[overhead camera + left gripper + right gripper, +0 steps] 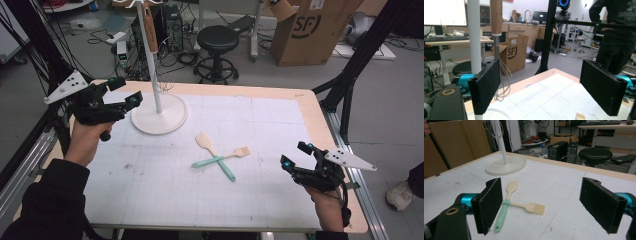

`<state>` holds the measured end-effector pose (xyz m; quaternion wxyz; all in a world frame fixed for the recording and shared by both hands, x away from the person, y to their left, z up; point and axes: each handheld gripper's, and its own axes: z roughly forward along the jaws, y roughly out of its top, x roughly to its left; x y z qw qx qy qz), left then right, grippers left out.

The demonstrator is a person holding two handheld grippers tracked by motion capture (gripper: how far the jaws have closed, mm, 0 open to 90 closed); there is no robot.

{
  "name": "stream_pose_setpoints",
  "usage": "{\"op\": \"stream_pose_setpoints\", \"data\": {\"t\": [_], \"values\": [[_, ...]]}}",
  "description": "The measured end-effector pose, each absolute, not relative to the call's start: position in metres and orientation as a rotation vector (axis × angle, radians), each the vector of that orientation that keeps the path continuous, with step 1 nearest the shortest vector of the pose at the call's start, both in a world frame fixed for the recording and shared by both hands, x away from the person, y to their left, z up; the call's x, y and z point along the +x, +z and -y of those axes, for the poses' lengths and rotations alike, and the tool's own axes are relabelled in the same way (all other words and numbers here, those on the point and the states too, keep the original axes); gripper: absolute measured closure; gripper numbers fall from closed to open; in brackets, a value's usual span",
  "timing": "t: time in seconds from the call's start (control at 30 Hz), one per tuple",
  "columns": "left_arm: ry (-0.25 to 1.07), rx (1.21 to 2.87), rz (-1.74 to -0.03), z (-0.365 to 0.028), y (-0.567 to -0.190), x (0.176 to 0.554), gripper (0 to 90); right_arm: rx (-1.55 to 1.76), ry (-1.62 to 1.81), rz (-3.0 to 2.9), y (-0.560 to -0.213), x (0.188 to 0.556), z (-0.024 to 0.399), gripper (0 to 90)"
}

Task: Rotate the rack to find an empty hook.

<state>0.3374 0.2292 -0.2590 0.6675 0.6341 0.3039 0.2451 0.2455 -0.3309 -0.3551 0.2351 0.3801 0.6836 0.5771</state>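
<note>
Lying crossed – spatula (pixel 214 152), brush (pixel 223 158), mint-green handles

Mint-green handles and pale wooden heads on spatula (pixel 214 153) and brush (pixel 223 157). White stand (pixel 159 114) far left. White gridded mat (pixel 200 165), tan table edge (pixel 312 117). Black grippers, left (pixel 116 90) and right (pixel 295 155), with teal accents, grey plates.

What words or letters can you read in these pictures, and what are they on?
"SF": on the brown cardboard box on the floor behind the table, also seen in the left gripper view.
Print on the dark top of the person standing: too blurred to read.
</note>
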Motion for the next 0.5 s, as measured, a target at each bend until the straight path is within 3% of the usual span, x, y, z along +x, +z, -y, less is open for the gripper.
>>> {"op": "stream_pose_setpoints", "data": {"t": [0.13, 0.23, 0.5], "values": [[0.562, 1.442, -0.686, -0.229, -0.249, 0.343, 20.7, 1.048, 1.587, -1.876, -0.354, 0.247, 0.331, 17.5], [0.559, 1.459, -0.652, -0.227, -0.239, 0.347, 28.1, 1.049, 1.585, -1.875, -0.352, 0.249, 0.332, 17.5], [0.492, 1.472, -0.575, -0.224, -0.214, 0.366, 68.5, 1.046, 1.593, -1.868, -0.347, 0.253, 0.331, 17.5]]}}
